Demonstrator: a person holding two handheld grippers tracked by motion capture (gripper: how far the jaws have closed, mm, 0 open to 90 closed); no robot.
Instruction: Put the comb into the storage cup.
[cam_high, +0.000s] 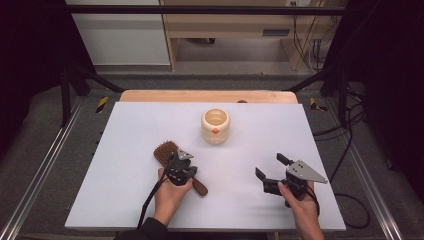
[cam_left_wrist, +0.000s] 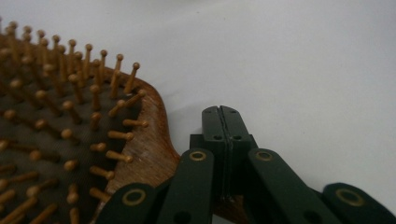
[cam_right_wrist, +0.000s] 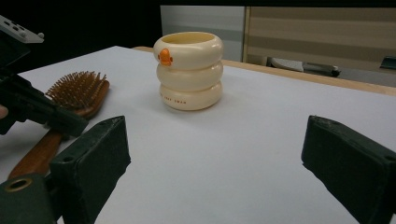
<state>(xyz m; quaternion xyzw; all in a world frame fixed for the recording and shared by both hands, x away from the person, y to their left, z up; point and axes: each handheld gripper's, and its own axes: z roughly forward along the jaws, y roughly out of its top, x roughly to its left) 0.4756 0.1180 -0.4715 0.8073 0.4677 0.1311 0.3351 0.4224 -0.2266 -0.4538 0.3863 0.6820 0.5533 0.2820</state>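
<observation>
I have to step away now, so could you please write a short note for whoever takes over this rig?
Left hand-held gripper: shut, empty, over the wooden hairbrush, at the neck.
Right hand-held gripper: open, empty, low over the white table.
Cream ringed cup: upright, mid-table, beyond both.
Done: nothing gripped yet.
Left: probably grasp the brush; its destination is unclear.

A white table (cam_high: 125, 200) carries 2 things: a wooden hairbrush (cam_high: 165, 151) under the left gripper (cam_high: 180, 167), and a cream ringed cup (cam_high: 215, 126) beyond both grippers.
</observation>
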